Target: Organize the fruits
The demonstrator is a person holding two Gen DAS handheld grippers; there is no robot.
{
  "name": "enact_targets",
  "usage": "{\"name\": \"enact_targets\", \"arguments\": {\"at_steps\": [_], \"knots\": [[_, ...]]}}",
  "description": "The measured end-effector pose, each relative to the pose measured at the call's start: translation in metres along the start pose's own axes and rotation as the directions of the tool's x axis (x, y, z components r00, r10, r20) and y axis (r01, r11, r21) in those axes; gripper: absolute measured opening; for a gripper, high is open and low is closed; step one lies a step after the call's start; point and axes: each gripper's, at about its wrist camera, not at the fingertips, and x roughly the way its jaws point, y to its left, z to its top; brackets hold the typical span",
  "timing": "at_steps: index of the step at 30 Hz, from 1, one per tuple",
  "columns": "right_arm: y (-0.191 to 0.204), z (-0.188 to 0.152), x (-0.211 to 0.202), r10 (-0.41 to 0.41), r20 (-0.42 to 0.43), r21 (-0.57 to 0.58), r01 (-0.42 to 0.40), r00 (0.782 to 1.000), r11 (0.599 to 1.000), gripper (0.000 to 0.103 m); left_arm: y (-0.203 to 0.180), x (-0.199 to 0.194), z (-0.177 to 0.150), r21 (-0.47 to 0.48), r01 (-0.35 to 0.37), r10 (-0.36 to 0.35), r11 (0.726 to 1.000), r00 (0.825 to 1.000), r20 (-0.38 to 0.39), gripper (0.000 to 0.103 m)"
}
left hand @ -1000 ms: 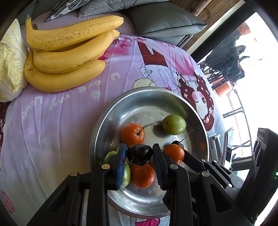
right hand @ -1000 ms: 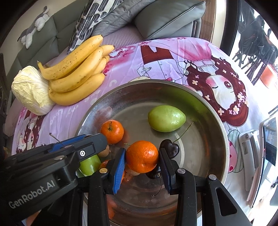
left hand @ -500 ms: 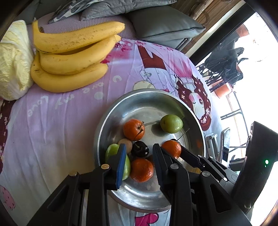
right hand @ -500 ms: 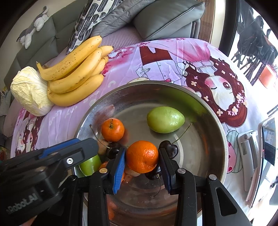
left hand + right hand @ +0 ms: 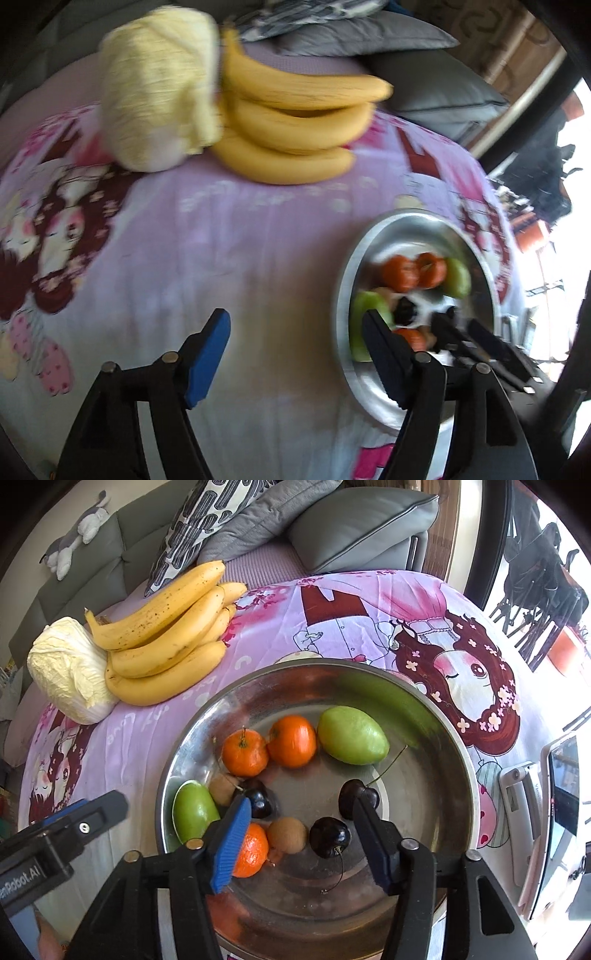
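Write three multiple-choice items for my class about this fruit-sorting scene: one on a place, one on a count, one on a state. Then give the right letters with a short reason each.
1. Where do the bananas lie?
A. In the metal bowl
B. On the pink cloth, beside the cabbage
C. On a grey cushion

2. How many orange fruits are in the metal bowl?
A. One
B. Three
C. Five

3. What do the right tongs hold?
A. Nothing
B. An orange fruit
C. A banana

Answers:
1 B: the bunch rests on the pink cloth, touching the cabbage, outside the bowl.
2 B: two orange fruits sit side by side near the green fruit, and a third lies behind the blue pad.
3 A: the jaws are opening and no pad presses on anything; the fruit lies loose in the bowl.
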Motion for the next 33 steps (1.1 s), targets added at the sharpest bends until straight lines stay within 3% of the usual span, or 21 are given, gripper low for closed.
{"name": "enact_targets", "arguments": {"at_steps": [4, 9, 25, 33], "knots": [[0.002, -0.005, -0.002, 0.000, 0.001, -0.008, 0.000, 1.000, 1.000, 0.071, 0.022, 0.006, -0.009, -0.032, -0.086, 0.086, 0.996, 0.996, 0.001, 0.088], [0.007, -0.012, -0.005, -0.010, 0.000, -0.034, 0.010, 1.000, 0.999, 0.072, 0.040, 0.010, -0.021, -0.050, -0.141, 0.141, 0.989, 0.990, -0.003, 0.088], [0.020, -0.042, -0.011, -0.009, -0.001, -0.073, 0.009, 1.000, 0.997, 0.093, 0.049, 0.001, -0.045, -0.049, -0.205, 0.204, 0.978, 0.979, -0.015, 0.090], [0.025, -0.052, -0.018, -0.018, 0.024, -0.093, 0.020, 1.000, 0.996, 0.099, 0.047, -0.004, -0.057, -0.031, -0.275, 0.275, 0.961, 0.961, -0.014, 0.090]]}}
